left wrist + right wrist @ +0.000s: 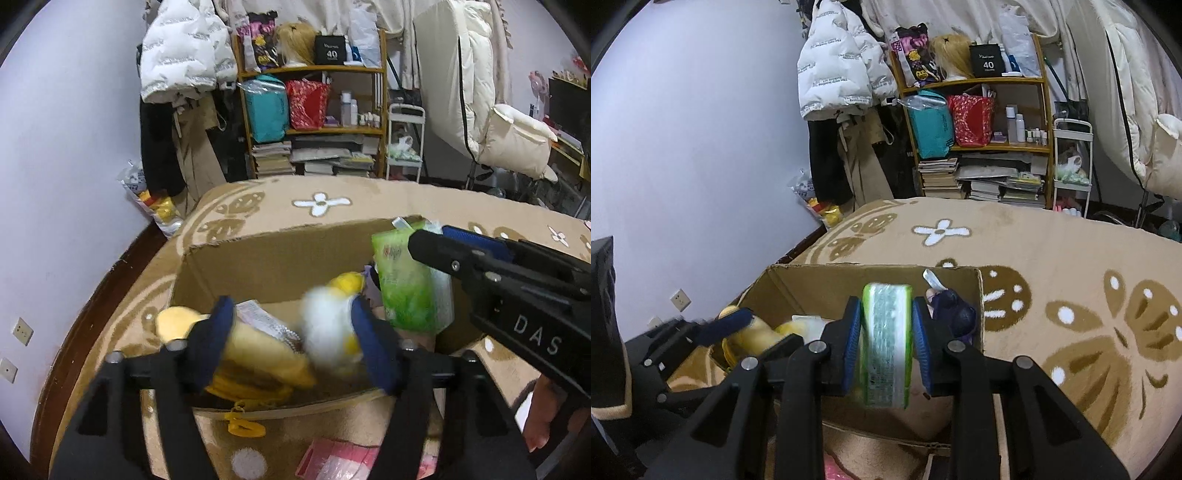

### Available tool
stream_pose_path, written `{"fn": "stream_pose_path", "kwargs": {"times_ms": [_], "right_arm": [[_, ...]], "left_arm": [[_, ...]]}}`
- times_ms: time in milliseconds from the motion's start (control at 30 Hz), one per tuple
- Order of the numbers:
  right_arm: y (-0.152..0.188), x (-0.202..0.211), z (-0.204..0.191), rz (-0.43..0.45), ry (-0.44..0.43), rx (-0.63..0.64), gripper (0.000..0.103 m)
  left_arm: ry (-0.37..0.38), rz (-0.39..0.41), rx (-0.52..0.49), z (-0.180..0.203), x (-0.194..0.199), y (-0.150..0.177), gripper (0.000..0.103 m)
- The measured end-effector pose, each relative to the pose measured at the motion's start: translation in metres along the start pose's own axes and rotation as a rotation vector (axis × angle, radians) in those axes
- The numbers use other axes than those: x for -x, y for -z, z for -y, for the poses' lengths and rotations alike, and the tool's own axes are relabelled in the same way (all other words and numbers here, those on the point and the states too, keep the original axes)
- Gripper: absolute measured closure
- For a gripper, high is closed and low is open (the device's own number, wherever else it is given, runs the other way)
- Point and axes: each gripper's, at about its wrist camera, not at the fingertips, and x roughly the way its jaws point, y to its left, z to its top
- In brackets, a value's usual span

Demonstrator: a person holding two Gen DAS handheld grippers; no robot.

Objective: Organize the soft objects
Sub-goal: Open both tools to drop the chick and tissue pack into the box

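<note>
An open cardboard box (273, 254) sits on a tan patterned blanket; it also shows in the right wrist view (816, 284). My left gripper (295, 343) is over the box's near side, its jaws wide apart around a yellow and white plush toy (266, 350) that looks blurred. My right gripper (886, 332) is shut on a green and white tissue pack (886, 336) and holds it upright over the box's right part; the pack also shows in the left wrist view (406, 284). A dark purple soft item (953, 314) lies in the box's right corner.
The blanket (1071, 295) covers the bed around the box. A pink packet (332, 461) lies on it near the box's front. A wooden shelf (314, 110) with bags and books, hanging coats and a white chair stand behind. The wall is on the left.
</note>
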Motion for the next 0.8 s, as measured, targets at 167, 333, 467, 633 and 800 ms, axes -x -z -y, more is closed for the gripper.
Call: {"fn": "stream_pose_path", "kwargs": {"times_ms": [167,333,467,633,800], "right_arm": [[-0.001,0.002,0.001,0.005,0.005,-0.001,0.063],[-0.004,0.003,0.005,0.004,0.015,-0.01,0.047],[-0.005,0.007,0.004,0.014,0.034,0.0,0.037],[-0.006,0.012,0.006,0.011,0.051,-0.007,0.018],[-0.006,0.024,0.008,0.002,0.053,-0.02,0.008]], "left_arm": [[-0.011,-0.015,0.005,-0.004,-0.001,0.0,0.034],[-0.039,-0.024,0.008,-0.008,0.001,0.003,0.027],[-0.054,-0.024,0.005,-0.009,0.008,0.004,0.017],[-0.074,-0.027,0.012,-0.01,0.018,0.005,0.008],[-0.074,-0.029,0.049,-0.017,0.033,0.009,0.003]]}}
